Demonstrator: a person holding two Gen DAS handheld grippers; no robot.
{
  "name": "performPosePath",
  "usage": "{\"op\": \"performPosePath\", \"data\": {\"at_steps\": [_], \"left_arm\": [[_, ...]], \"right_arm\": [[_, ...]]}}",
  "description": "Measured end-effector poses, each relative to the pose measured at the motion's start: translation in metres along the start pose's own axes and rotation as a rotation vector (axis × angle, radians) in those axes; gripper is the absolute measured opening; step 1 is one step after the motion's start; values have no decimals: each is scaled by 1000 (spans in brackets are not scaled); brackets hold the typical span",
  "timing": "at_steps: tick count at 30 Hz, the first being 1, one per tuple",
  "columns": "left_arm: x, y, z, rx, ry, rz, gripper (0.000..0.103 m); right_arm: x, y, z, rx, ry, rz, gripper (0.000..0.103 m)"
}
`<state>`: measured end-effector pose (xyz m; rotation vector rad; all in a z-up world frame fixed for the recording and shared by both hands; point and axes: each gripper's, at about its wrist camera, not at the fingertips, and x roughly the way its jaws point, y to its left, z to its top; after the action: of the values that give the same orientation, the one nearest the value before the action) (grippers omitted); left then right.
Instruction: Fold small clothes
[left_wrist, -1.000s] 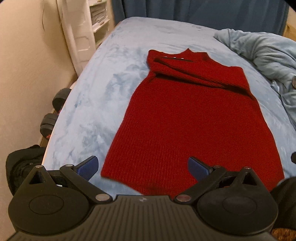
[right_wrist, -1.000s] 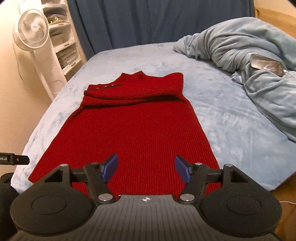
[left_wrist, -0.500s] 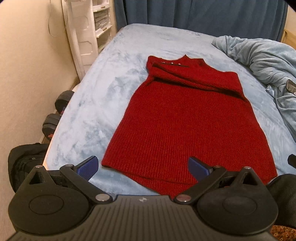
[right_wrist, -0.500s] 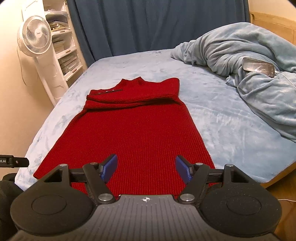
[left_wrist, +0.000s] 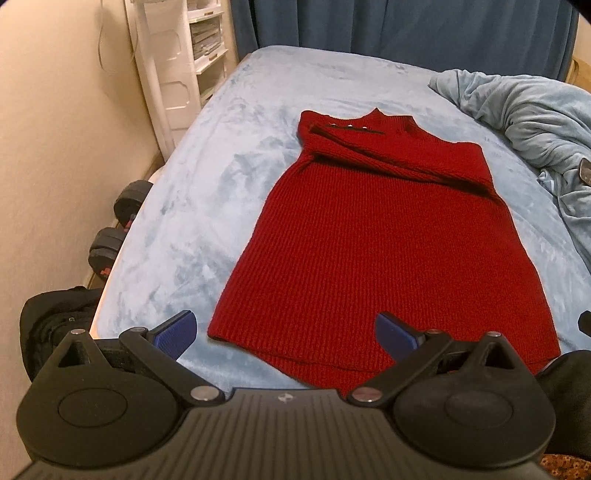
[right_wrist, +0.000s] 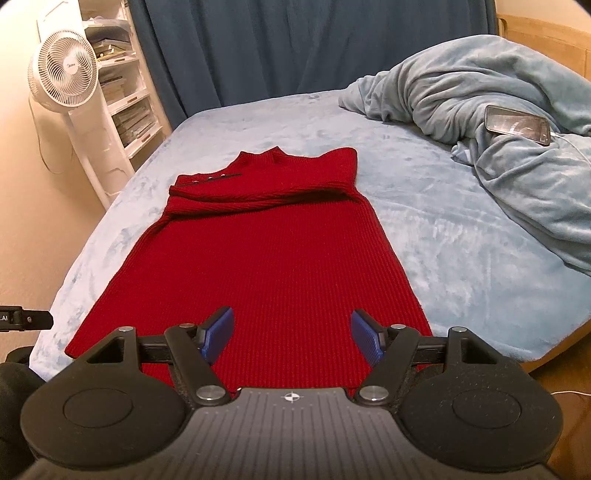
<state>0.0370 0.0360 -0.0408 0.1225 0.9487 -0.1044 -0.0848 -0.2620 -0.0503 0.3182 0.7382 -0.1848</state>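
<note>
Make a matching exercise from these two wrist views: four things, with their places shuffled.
Things:
1. red ribbed knit dress
2. dark smartphone
3. white pedestal fan
4. black dumbbells

Places:
A. on the floor between bed and wall
B. spread flat on the light blue bed cover
C. in front of the white shelf unit
D. on the rumpled light blue blanket

Pairs: 1-B, 2-D, 3-C, 4-A

Left gripper (left_wrist: 286, 334), jaws apart, hovers over red knit dress (left_wrist: 384, 251)'s hem.
</note>
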Motion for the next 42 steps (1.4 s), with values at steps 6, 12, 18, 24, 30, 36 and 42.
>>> {"op": "performPosePath", "data": {"at_steps": [6,12,18,24,30,36,42], "left_arm": [[7,-7,4,22,21,23,103],[17,-12,7,37,30,35,103],[31,-14,9,51,57,38,103],[48,-17,9,71,93,45,103],[66,-15,9,70,129,45,103],[84,-13,12,74,159,55,103],[107,-11,19,102,156,76,103]], "right_arm": [[9,1,-1,-8,22,1,72],[18,5,1,-26,47,-3,72],[28,3,2,-26,67,-20,72],[40,-1,1,-28,100,-39,72],[54,-3,4,-40,126,-58,72],[72,-4,5,-47,158,-72,73],[96,-14,11,-64,190,-70,79]]}}
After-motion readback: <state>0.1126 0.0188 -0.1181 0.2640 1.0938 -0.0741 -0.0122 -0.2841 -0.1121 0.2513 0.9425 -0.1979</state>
